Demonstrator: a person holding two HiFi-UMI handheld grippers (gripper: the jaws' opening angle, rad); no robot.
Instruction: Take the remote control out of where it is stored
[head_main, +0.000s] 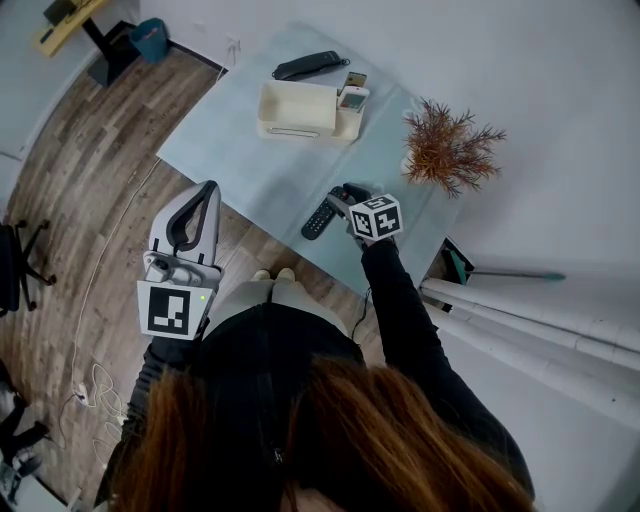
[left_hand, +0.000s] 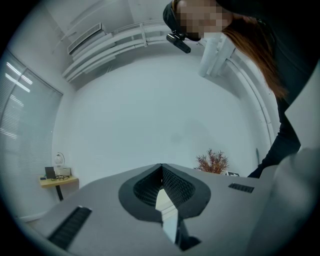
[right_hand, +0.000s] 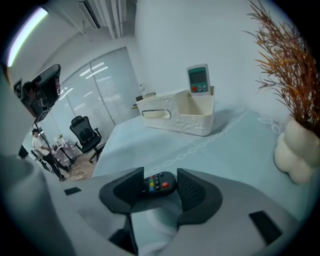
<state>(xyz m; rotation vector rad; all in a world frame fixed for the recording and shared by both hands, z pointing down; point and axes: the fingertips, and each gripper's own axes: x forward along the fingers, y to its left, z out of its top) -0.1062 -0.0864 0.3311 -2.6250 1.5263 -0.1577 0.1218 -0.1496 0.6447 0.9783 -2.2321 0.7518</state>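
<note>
Right arm, black sleeve, reaches out over the near table (head_main: 290, 165) edge. The right gripper (right_hand: 161, 176) is pitched down at the top, jaws well apart around the button end of the black remote (head_main: 317, 221), which lies flat on the table, well clear of the box (head_main: 295, 110) where a white remote (head_main: 352, 98) stands in the end slot. Left gripper (left_hand: 161, 166) is held level beside the person's left, off the table and over the floor, jaw tips together with nothing between them.
</note>
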